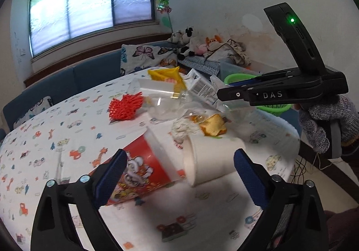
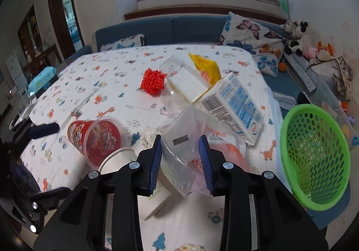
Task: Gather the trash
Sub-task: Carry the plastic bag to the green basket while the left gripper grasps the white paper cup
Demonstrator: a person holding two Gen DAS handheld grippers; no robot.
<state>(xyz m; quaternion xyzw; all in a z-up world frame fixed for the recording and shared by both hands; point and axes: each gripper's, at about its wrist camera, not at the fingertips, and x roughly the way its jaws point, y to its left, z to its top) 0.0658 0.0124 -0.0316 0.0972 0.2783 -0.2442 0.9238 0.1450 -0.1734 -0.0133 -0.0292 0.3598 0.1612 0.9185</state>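
Trash lies on a table with a cartoon-print cloth (image 1: 44,138). My left gripper (image 1: 179,174) is open, its jaws wide around a red printed cup (image 1: 139,168) and a white paper cup (image 1: 211,161), both on their sides. My right gripper (image 2: 181,156) is shut on a clear plastic bag (image 2: 186,150) and holds it above the table; it also shows in the left wrist view (image 1: 226,93). A green mesh basket (image 2: 314,156) stands at the right. Red foam netting (image 2: 153,81), a yellow wrapper (image 2: 205,65), a clear plastic container (image 2: 179,84) and a blue-and-white carton (image 2: 235,107) lie behind.
A blue sofa (image 2: 170,28) with butterfly pillows runs behind the table. Plush toys (image 2: 298,35) sit at its right end. A crumpled tissue (image 1: 184,127) and a yellow-orange scrap (image 1: 213,125) lie beyond the cups. A wet-wipes pack (image 2: 42,77) and a glass (image 2: 19,102) are at the table's left edge.
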